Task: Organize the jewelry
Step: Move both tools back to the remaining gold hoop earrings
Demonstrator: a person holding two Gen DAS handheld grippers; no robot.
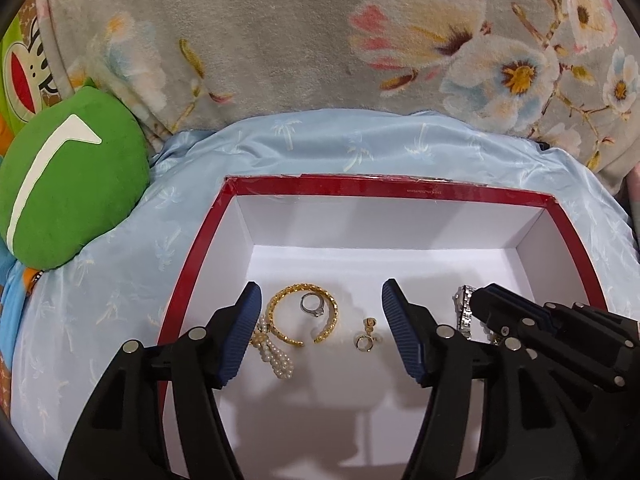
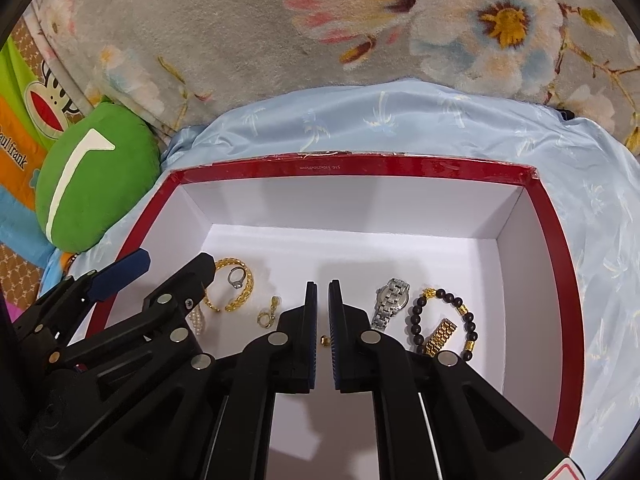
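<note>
A red box point(image 1: 360, 186) with a white inside holds the jewelry. My left gripper point(image 1: 320, 286) hangs open over its left part. Below its jaws lie a gold bangle point(image 1: 294, 289), a silver ring point(image 1: 311, 304) inside the bangle, a pearl piece point(image 1: 276, 360) and a gold earring point(image 1: 365, 338). My right gripper point(image 2: 322, 285) is shut over the middle of the box; a tiny gold piece point(image 2: 325, 340) shows through the slit, and I cannot tell if it is pinched. To its right lie a silver watch point(image 2: 390, 300), a dark bead bracelet point(image 2: 416, 312) and a gold link strap point(image 2: 440, 336).
The box rests on a light-blue cloth point(image 1: 360, 148) spread over a floral blanket point(image 1: 280, 40). A green plush cushion point(image 1: 68, 188) lies left of the box, with a printed cartoon bag point(image 2: 24, 128) behind it. The two grippers sit close side by side.
</note>
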